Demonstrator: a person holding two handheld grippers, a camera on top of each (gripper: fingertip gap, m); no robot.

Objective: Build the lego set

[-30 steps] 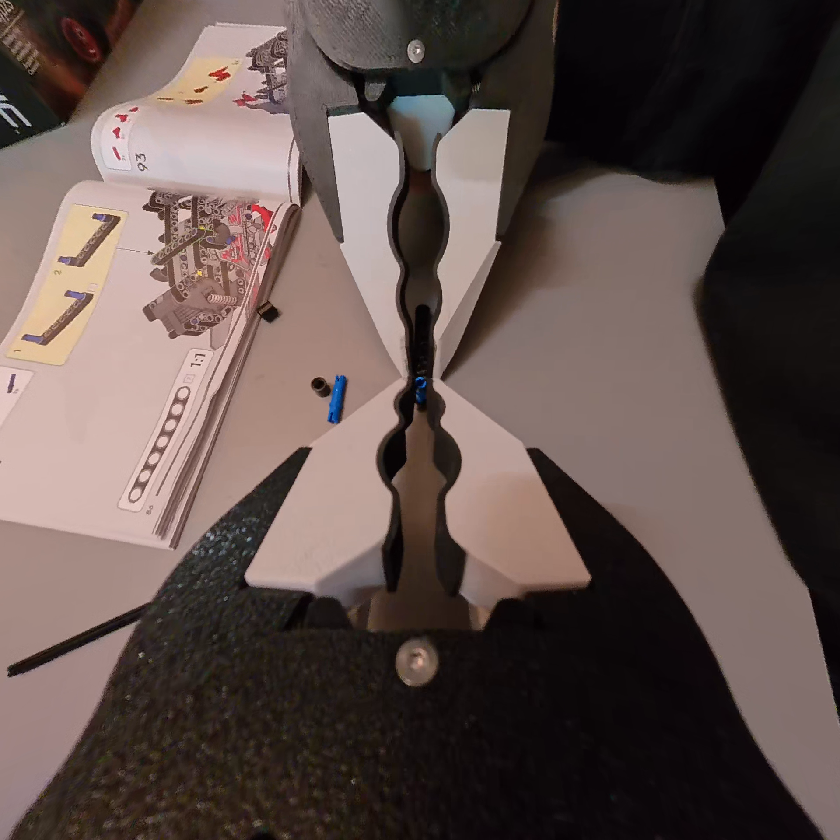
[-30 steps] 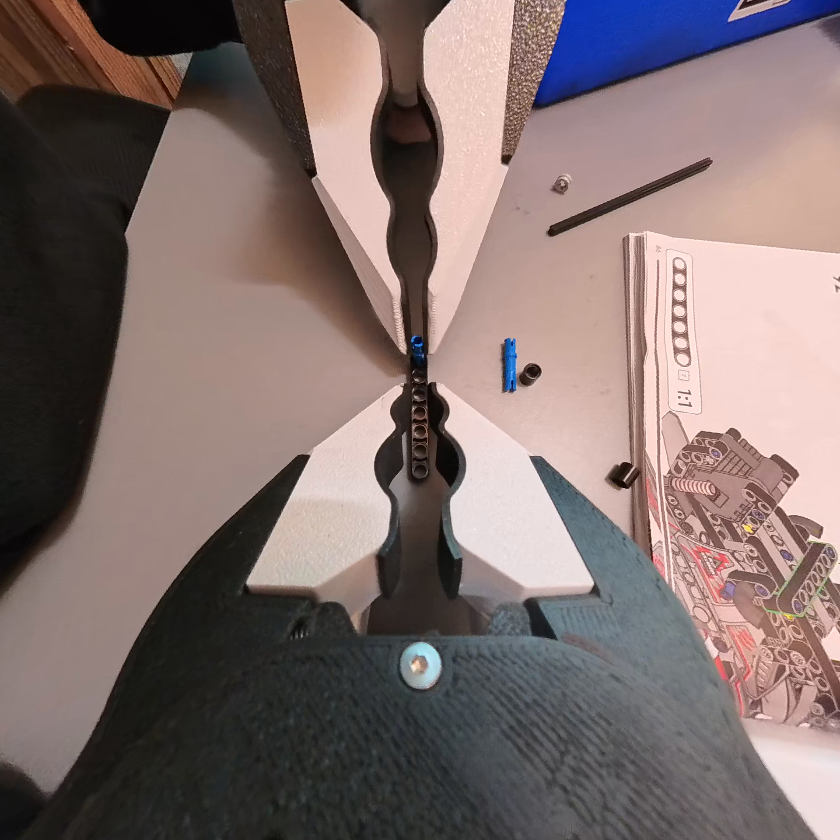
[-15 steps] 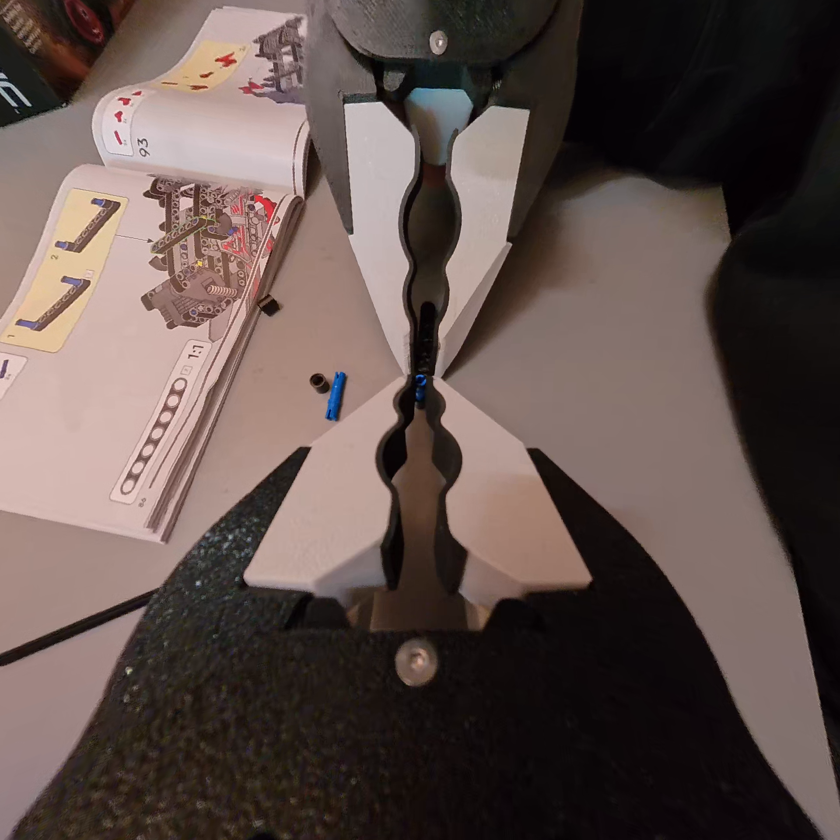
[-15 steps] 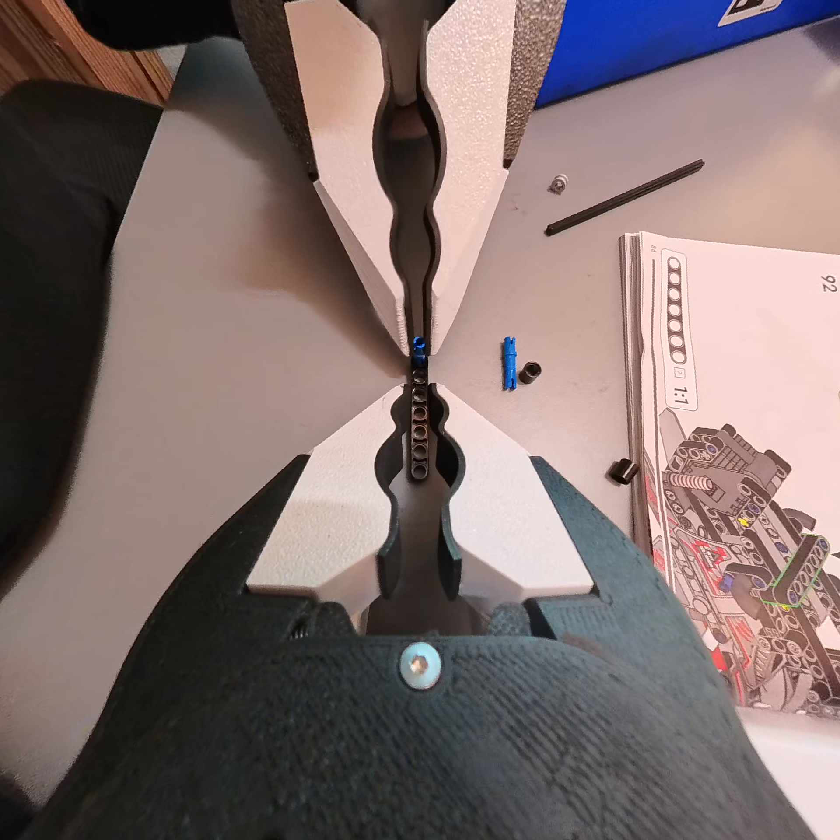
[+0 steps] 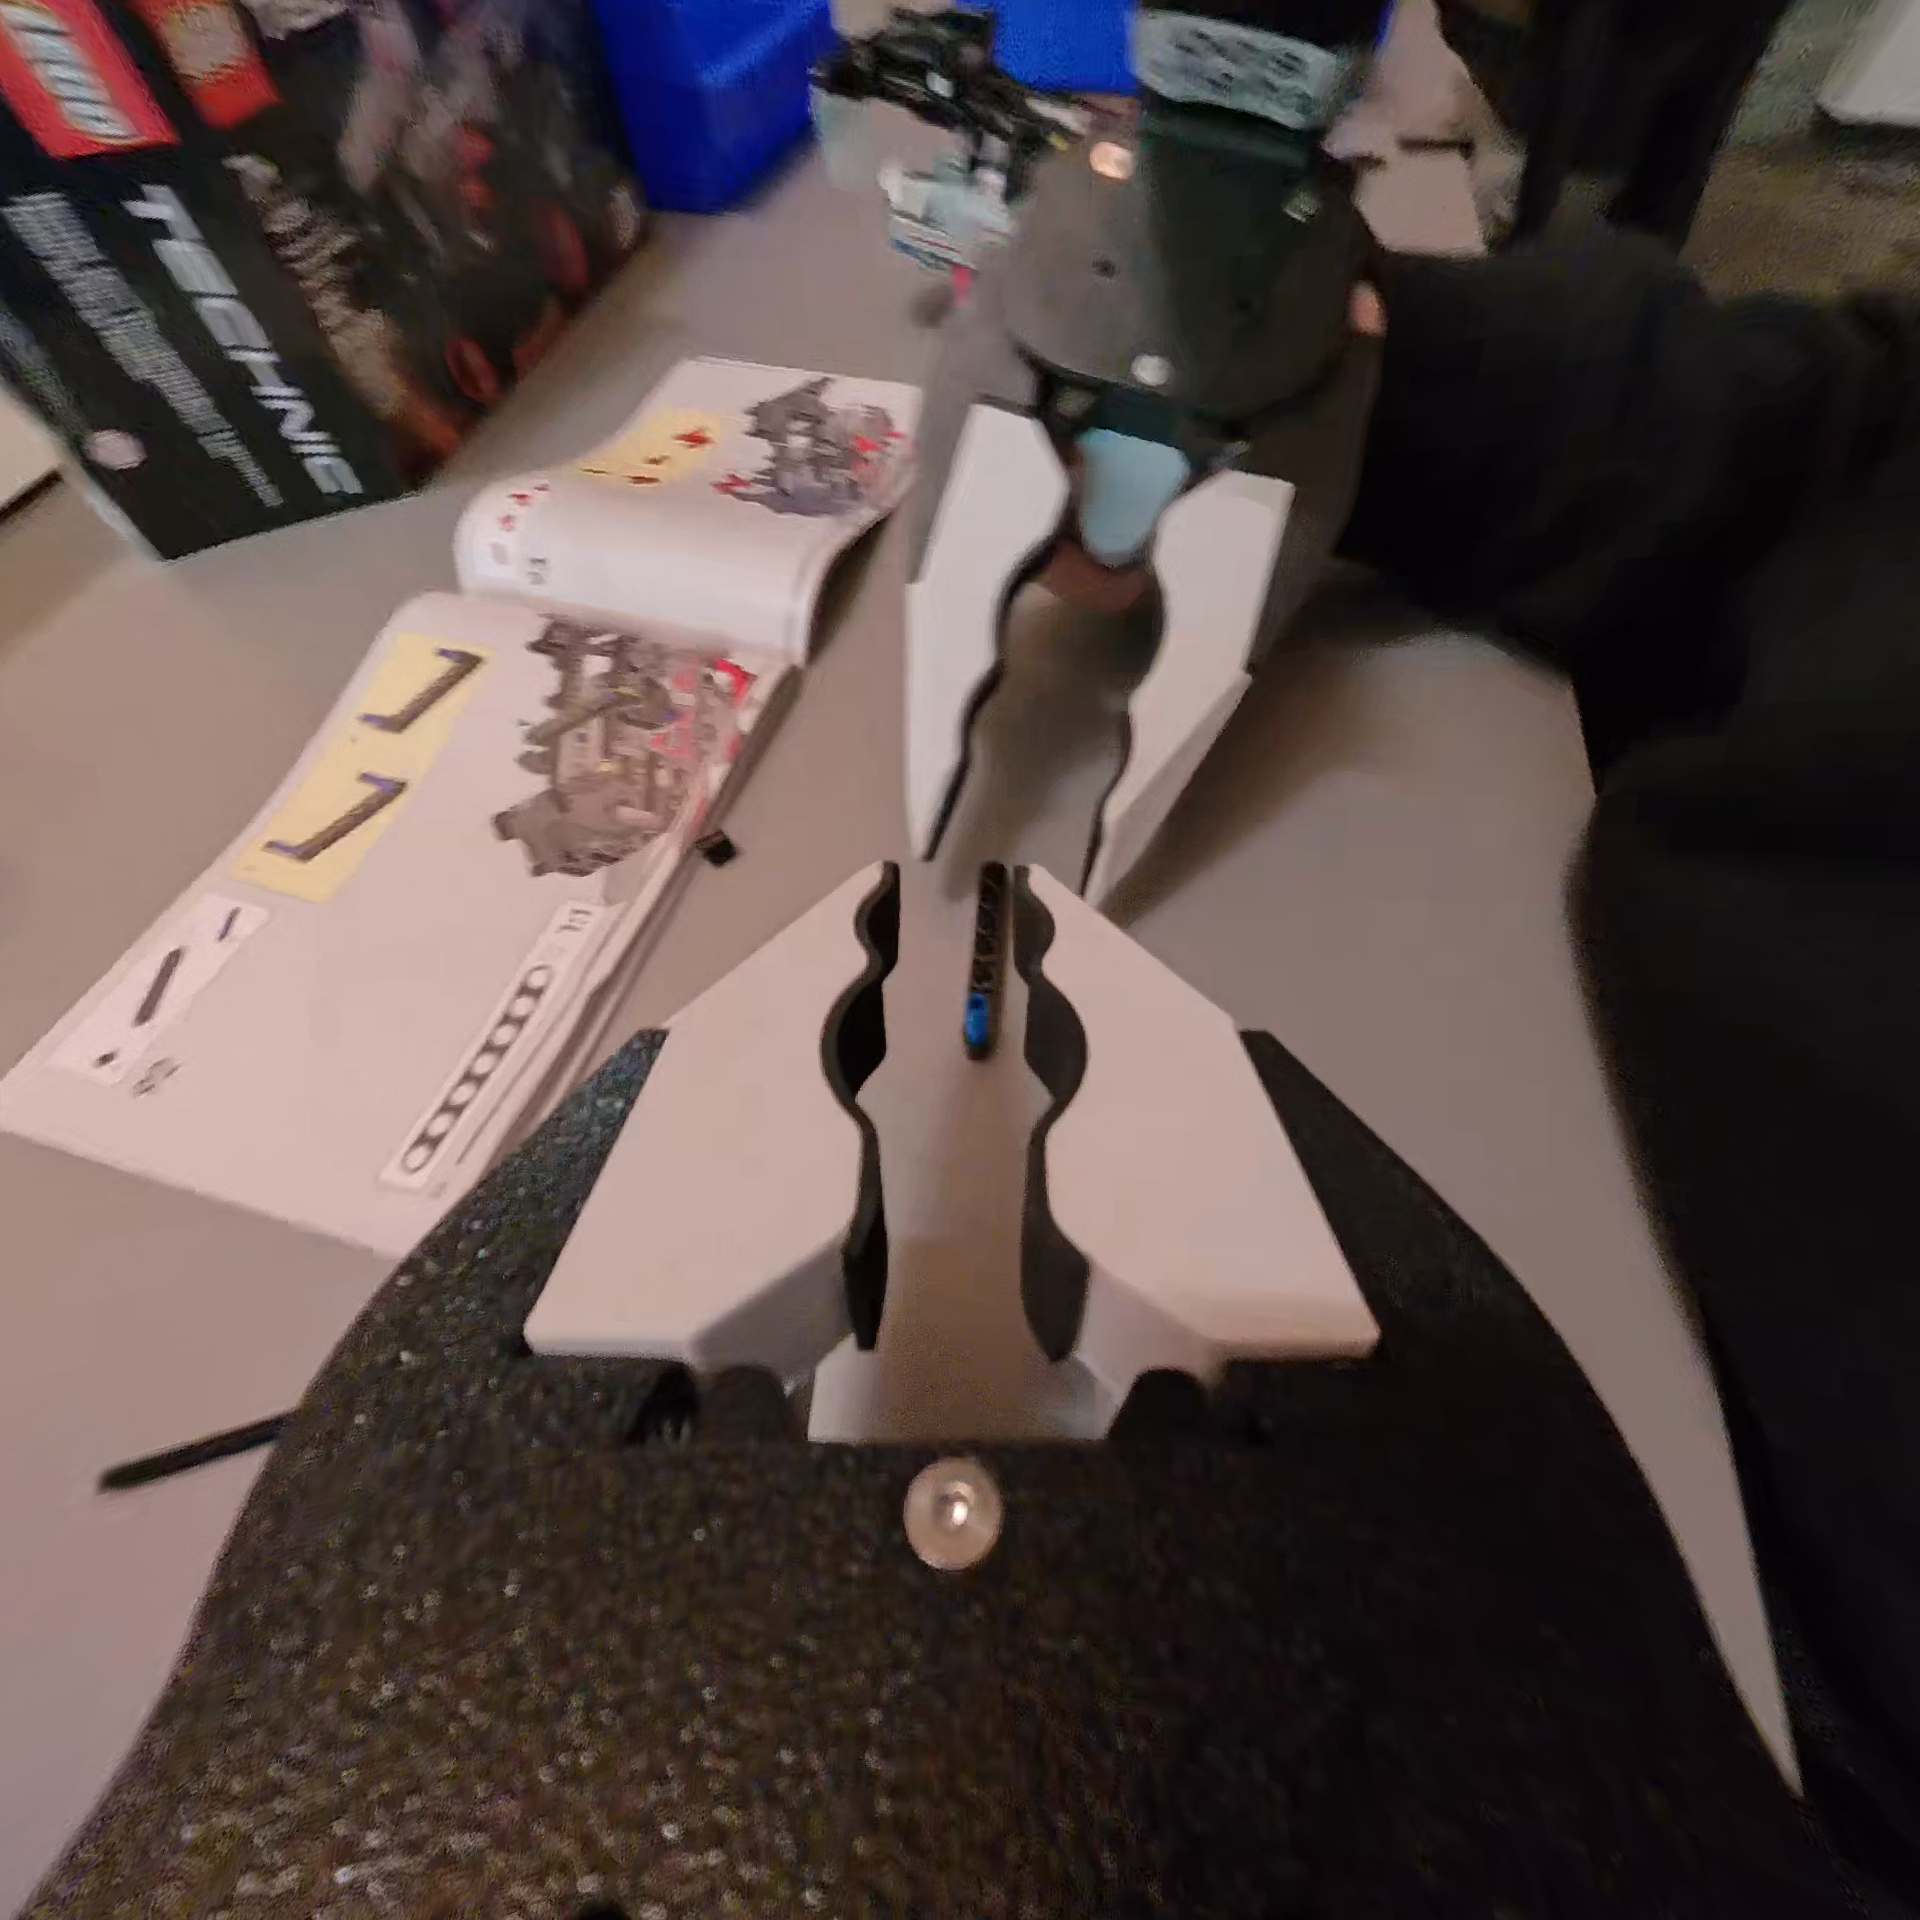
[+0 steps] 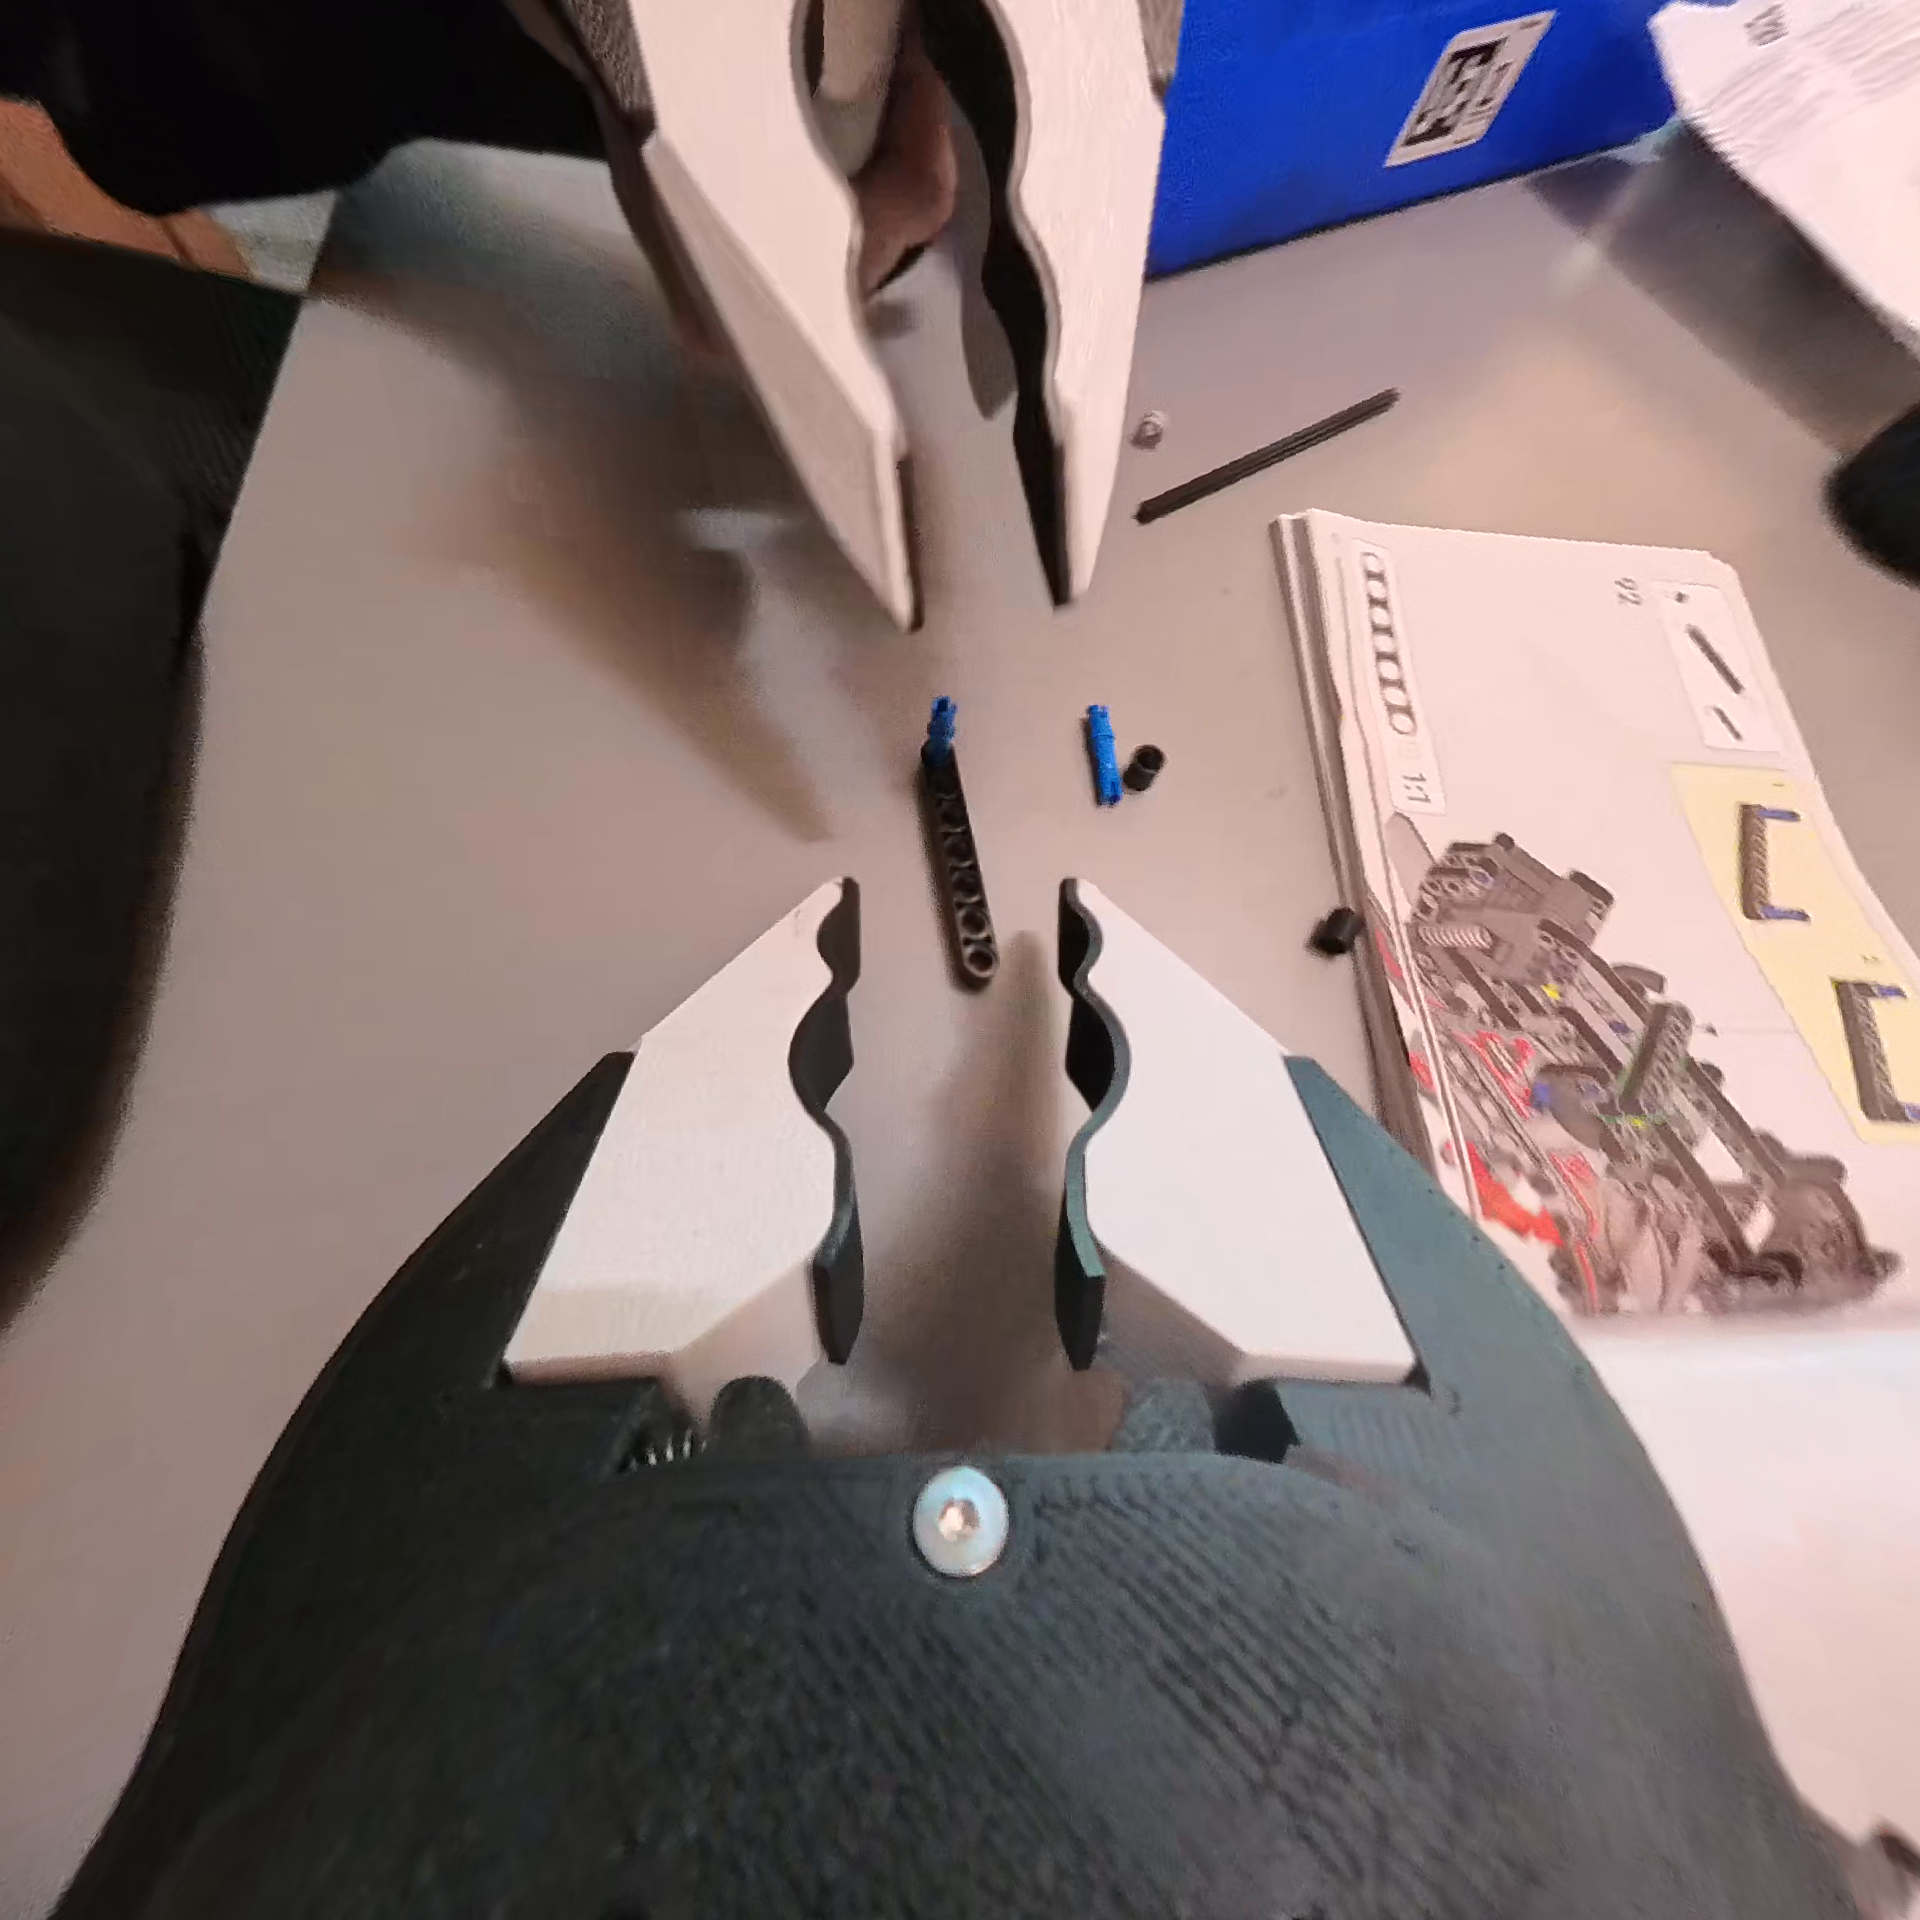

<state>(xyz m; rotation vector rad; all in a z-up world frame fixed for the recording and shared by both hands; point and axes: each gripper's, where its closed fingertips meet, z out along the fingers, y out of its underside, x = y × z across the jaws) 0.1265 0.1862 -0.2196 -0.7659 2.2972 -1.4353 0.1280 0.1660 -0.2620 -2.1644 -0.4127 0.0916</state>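
Note:
A black beam (image 6: 957, 868) with a blue pin (image 6: 940, 720) in its far end lies loose on the grey table (image 6: 520, 831). My right gripper (image 6: 958, 891) is open, with its tips on either side of the beam's near end. My left gripper (image 6: 982, 603) faces it, open, with its tips just past the pin end. In the left wrist view the beam (image 5: 987, 935) lies between the open fingers of my left gripper (image 5: 956, 878), with the pin (image 5: 975, 1023) at its near end. My right gripper (image 5: 1008, 857) is open just beyond it. Neither gripper holds anything.
A loose blue pin (image 6: 1103, 753) and a black bush (image 6: 1146, 769) lie right of the beam. Another small black piece (image 6: 1333, 930) lies by the open instruction booklet (image 6: 1558, 779). A black axle (image 6: 1268, 457) and a blue bin (image 6: 1351, 104) are farther back. The set's box (image 5: 260, 312) stands at the left. One gripper's finger ends stand about 5 centimeters off the other's. The black bush (image 6: 1146, 769) sits 4 centimeters or so from the ends of my right fingers.
Both grippers have opened and let go of the beam and pin, which now lie joined on the table. Both grippers have drawn back and apart.

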